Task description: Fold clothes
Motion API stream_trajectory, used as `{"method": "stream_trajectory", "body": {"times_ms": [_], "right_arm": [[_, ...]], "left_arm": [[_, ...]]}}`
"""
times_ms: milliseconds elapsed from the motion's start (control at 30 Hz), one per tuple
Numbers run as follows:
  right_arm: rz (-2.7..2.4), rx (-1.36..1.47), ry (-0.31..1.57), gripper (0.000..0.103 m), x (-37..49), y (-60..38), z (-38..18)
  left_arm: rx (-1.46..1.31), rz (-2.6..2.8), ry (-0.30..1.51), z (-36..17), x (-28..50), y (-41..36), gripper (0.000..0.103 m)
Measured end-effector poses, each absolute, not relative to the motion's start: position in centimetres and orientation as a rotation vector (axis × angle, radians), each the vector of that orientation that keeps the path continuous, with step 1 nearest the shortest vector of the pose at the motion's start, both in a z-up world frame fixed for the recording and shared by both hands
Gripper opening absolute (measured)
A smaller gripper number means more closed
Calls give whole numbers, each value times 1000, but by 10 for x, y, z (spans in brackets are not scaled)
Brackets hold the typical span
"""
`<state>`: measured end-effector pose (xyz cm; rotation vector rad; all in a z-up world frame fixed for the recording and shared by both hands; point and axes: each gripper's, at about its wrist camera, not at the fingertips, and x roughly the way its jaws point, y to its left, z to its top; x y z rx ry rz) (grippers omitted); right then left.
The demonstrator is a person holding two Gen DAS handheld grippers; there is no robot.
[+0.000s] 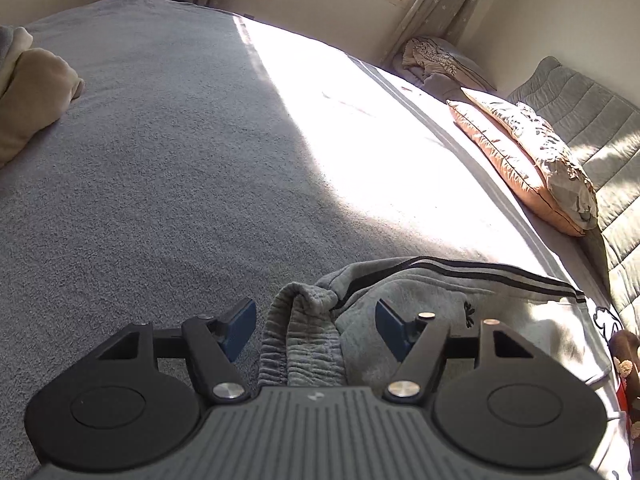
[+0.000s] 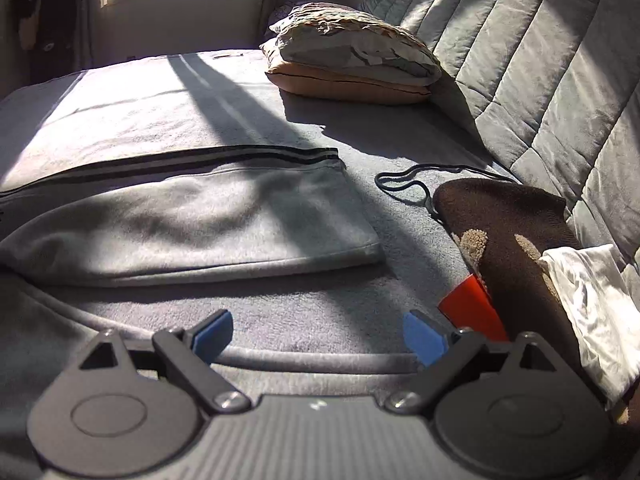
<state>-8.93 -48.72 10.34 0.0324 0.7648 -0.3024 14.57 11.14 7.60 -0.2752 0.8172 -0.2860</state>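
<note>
— So where do you stand?
— Your left gripper [image 1: 316, 330] hangs apart over the grey trousers' waistband [image 1: 296, 344] on the bed [image 1: 160, 160], probably not touching it.
— And yours on the right?
— Your right gripper [image 2: 318, 336] is apart, empty. Next, grip the grey trousers [image 2: 192, 224] for another fold.

Left tongs [image 1: 316, 330] and right tongs [image 2: 318, 338] gape, gripping nothing.

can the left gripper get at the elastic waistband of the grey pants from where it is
Probably yes. The left gripper has its jaws open, and the bunched waistband of the grey pants rises right between them, with nothing lying over it. The pads do not appear to press on it yet.
</note>
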Motion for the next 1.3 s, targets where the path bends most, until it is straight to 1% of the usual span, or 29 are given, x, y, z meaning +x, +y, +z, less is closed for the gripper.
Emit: {"method": "stream_trajectory", "body": {"times_ms": [100, 133, 167, 233, 367, 433, 533, 700, 800, 867, 900, 967, 1000, 1033, 1067, 1100, 1133, 1167, 1200, 1233, 1267, 1300], "right_arm": [[-287, 97, 735, 93, -78, -493, 108], [-290, 106, 733, 93, -75, -496, 108], [-288, 123, 736, 93, -70, -500, 108], [-255, 188, 751, 93, -60, -508, 109], [-147, 275, 687, 93, -34, -521, 119], [-169, 251, 684, 93, -15, -528, 124], [-176, 156, 730, 93, 31, -534, 121], [-227, 24, 805, 85, 109, -553, 107], [-253, 44, 830, 84, 146, -572, 95], [-276, 49, 848, 84, 167, -582, 86], [-286, 49, 856, 84, 175, -585, 81], [-289, 28, 870, 84, 193, -590, 69], [-286, 8, 872, 85, 200, -590, 64], [-283, -12, 872, 89, 205, -589, 59], [-274, -31, 878, 90, 211, -588, 52], [-261, -44, 902, 89, 216, -587, 42], [-253, -40, 922, 85, 218, -586, 36], [-242, -17, 914, 73, 217, -585, 35], [-231, 5, 907, 64, 215, -584, 35], [-222, -7, 899, 37, 214, -580, 37], [-217, -66, 891, 14, 213, -571, 42], [-212, -126, 882, 12, 212, -561, 48]], "left_arm": [[-147, -322, 854, 73, 169, 92, 69], [-108, -350, 852, 73, 174, 85, 71], [-74, -393, 847, 73, 178, 79, 76], [6, -480, 859, 69, 187, 66, 80], [174, -546, 925, 50, 206, 42, 80], [230, -587, 932, 41, 209, 32, 81], [260, -609, 907, 33, 213, 25, 81], [256, -628, 910, 29, 224, 19, 81], [268, -629, 912, 32, 224, 14, 73], [279, -633, 904, 32, 223, 11, 61], [284, -635, 898, 32, 221, 9, 58], [293, -642, 880, 32, 215, 4, 40], [299, -652, 867, 31, 212, 3, 34], [306, -659, 856, 31, 210, 1, 25], [314, -657, 846, 31, 207, 0, 22], [311, -645, 842, 32, 206, -1, 21], [301, -631, 842, 33, 207, 0, 18], [294, -615, 839, 34, 207, 0, 17], [297, -599, 827, 37, 206, 0, 16], [299, -585, 809, 41, 204, 0, 16], [294, -571, 790, 45, 203, 2, 16], [276, -560, 772, 51, 201, 4, 16]]}}
